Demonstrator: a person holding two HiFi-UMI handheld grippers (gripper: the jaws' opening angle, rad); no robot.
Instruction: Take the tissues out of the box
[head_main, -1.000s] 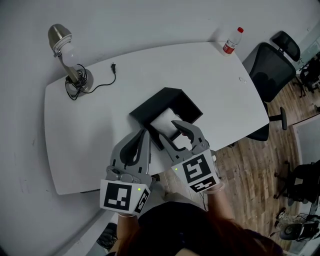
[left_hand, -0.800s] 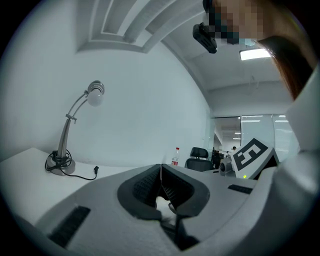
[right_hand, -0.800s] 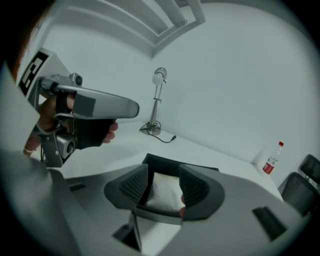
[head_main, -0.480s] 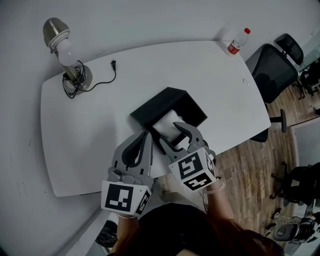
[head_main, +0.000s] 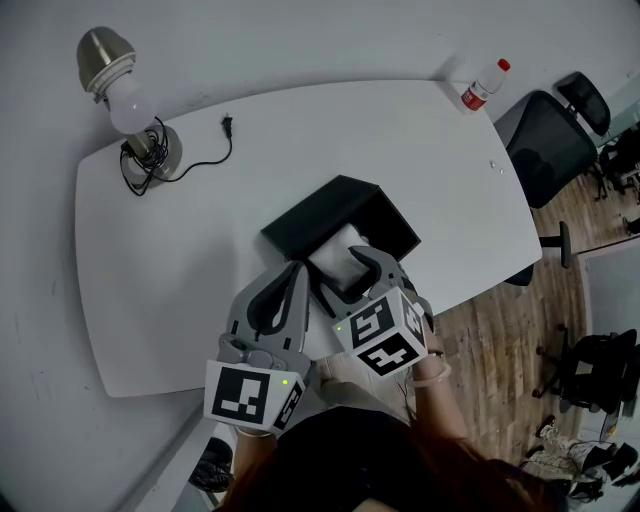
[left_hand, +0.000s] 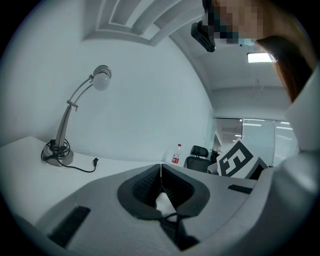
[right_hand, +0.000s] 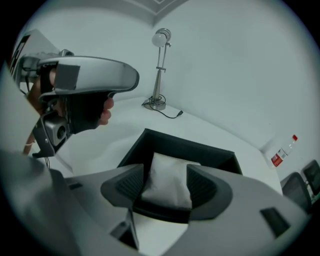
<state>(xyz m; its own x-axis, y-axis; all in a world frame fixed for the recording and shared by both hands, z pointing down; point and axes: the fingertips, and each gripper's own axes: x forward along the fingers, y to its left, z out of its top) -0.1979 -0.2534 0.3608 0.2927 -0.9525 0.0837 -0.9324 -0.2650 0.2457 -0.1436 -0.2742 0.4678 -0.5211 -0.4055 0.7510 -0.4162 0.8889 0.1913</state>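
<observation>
A black open box (head_main: 395, 215) stands on the white table (head_main: 180, 260), near its front edge. A white tissue pack (head_main: 338, 248) lies inside it. My right gripper (head_main: 342, 272) reaches into the box from the near side. Its jaws are opening, and in the right gripper view the tissue pack (right_hand: 167, 187) lies between the two pads without being squeezed. My left gripper (head_main: 295, 270) hovers just left of the box, fingers together and holding nothing. The left gripper view shows its tips (left_hand: 160, 170) meeting.
At the table's far left corner is a desk lamp (head_main: 125, 110) with a loose cord and plug (head_main: 228, 127). A small bottle with a red label (head_main: 483, 85) stands at the far right corner. A black office chair (head_main: 550, 150) is beyond the right edge, over wooden floor.
The right gripper's jaws have spread wider around the tissue pack and its cube has turned a little. The left gripper has barely moved.
</observation>
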